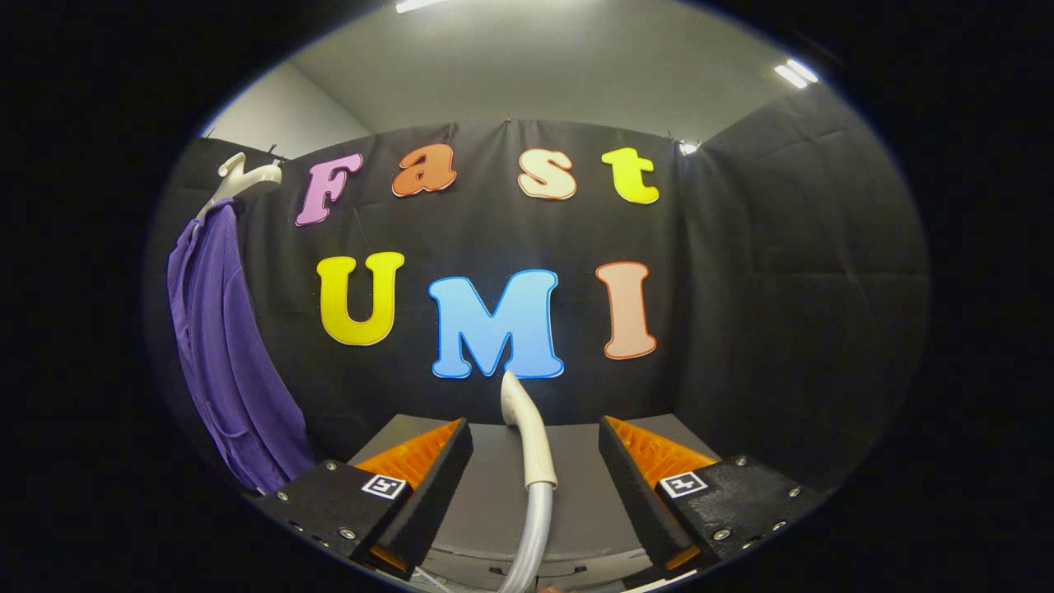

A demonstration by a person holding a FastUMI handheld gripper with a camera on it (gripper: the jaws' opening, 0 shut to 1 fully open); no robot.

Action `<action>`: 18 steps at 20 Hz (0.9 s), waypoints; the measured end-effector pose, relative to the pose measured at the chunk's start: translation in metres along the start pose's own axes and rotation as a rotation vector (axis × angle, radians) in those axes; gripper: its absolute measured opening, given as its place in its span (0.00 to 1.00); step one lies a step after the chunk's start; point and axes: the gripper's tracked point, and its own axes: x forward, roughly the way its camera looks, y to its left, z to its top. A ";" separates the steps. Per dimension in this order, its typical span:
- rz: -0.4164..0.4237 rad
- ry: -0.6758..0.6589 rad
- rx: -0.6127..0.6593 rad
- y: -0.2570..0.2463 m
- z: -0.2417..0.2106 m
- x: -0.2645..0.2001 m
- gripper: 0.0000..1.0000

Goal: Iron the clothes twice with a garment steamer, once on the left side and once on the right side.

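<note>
A purple garment (pixel 226 354) hangs from a white hanger (pixel 243 177) on the booth wall, well off to the left of my fingers and beyond them. The white steamer head (pixel 527 428) stands upright between my fingers, its grey hose (pixel 531 535) running down from it toward me. My gripper (pixel 535 461) is open: both fingers stand apart from the steamer handle, with a gap on each side. The steamer's nozzle end points up toward the wall.
A grey tabletop (pixel 576 461) lies under and ahead of the fingers, ending at the black cloth wall. A grey base unit (pixel 568 568) sits low near the hose.
</note>
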 end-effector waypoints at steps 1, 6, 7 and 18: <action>0.007 0.017 0.023 -0.003 -0.006 0.012 0.95; 0.047 0.103 0.083 -0.009 -0.034 0.056 0.95; 0.060 0.118 0.100 -0.009 -0.039 0.064 0.95; 0.192 0.351 0.458 -0.006 -0.098 0.129 0.95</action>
